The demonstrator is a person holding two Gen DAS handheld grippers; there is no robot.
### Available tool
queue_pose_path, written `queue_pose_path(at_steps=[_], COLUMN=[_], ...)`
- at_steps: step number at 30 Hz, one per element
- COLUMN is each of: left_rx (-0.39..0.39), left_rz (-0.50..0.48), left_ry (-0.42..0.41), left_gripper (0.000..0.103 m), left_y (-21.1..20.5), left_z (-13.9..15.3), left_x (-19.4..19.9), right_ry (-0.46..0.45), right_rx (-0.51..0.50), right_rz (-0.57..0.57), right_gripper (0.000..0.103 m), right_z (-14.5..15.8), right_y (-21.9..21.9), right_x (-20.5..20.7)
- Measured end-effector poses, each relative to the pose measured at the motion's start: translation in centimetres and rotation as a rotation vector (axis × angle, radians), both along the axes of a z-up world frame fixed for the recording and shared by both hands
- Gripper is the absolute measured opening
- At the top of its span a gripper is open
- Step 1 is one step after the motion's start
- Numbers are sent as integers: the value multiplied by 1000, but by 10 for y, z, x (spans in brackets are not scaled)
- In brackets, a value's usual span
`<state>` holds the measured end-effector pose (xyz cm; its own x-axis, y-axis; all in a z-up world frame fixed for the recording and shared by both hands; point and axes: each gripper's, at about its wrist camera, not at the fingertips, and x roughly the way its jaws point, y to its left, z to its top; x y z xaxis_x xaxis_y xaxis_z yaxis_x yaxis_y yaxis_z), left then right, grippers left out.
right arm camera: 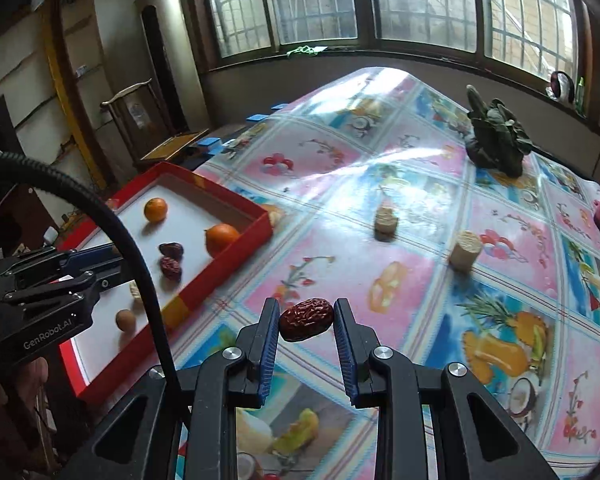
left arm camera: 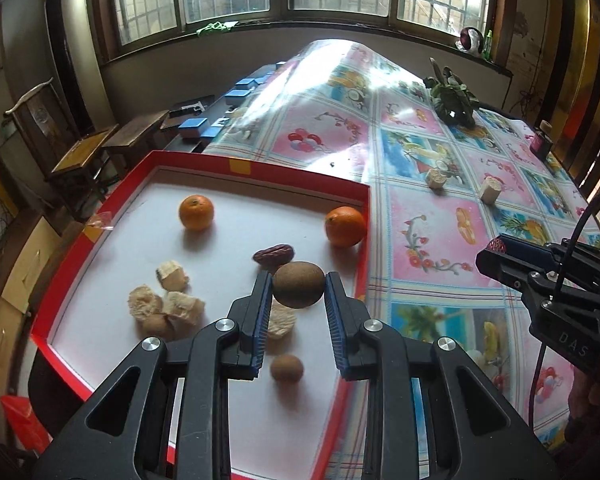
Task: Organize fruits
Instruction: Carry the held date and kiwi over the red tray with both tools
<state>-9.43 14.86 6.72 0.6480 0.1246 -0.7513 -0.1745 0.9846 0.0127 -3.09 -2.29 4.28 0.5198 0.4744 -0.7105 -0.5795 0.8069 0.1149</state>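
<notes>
Partly hidden behind the left gripper [left arm camera: 299, 286], which is clamped on a brown kiwi [left arm camera: 299, 290] above the tray, lies a pale chunk I cannot identify, and a black cable crosses the red tray [right arm camera: 236, 242] in the right wrist view. Inside that white-floored tray I count two oranges [left arm camera: 196, 212], one smaller kiwi [left arm camera: 286, 367], at least one dark date [left arm camera: 272, 255] and several pale banana pieces [left arm camera: 173, 275]. Over the patterned tablecloth [left arm camera: 432, 240], beside the tray, the right gripper [right arm camera: 306, 320] pinches a wrinkled red date [right arm camera: 307, 319], and two more pale pieces [right arm camera: 465, 255] stand farther out.
</notes>
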Motion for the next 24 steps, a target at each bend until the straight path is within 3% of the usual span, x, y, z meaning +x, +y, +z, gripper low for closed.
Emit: queue_pose_path(at_steps=[12, 24], left_rx=[26, -4], left_rz=[144, 186], left_ry=[-7, -8], left_gripper=[26, 26], left_y=[55, 81], left_z=[-9, -14], left_x=[-28, -33], right_ry=[-19, -23], right_rx=[-19, -63], right_rz=[118, 182], right_gripper=[26, 26], right_z=[4, 2], right_y=[70, 108], right_x=[-26, -33])
